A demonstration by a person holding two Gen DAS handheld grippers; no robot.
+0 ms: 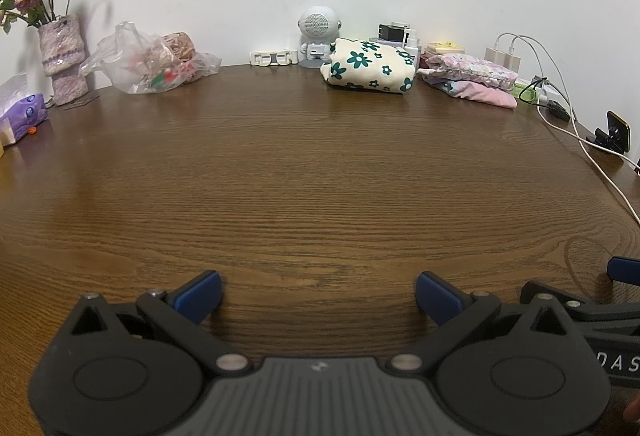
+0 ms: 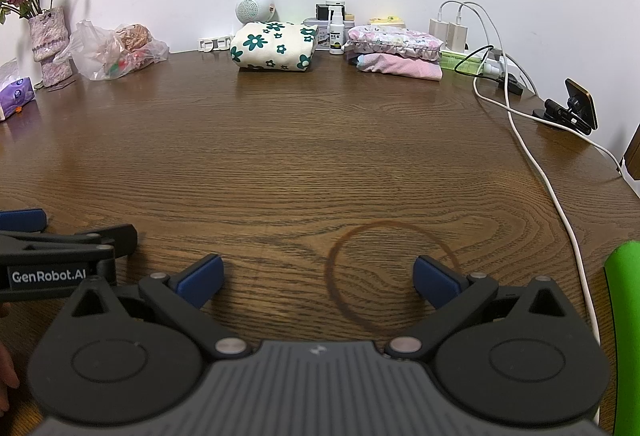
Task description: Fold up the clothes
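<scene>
We see both grippers' fingers apart, left gripper (image 1: 318, 296), right gripper (image 2: 318, 282), folded floral cloth (image 2: 274, 46) and pink stack (image 2: 396, 50) at table (image 2: 300, 156) far edge, plastic bag (image 2: 116, 50) holding snacks.

Three folded garments (image 2: 276, 46) (two pink).

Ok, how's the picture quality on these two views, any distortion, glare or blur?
Left wrist view: strong fisheye bending of the table, dark corners, and the vase throws soft shadows on the wall. Right wrist view: same curvature, mild sheen on the wood beyond the ring stain, and the folded clothes look sharp.
</scene>
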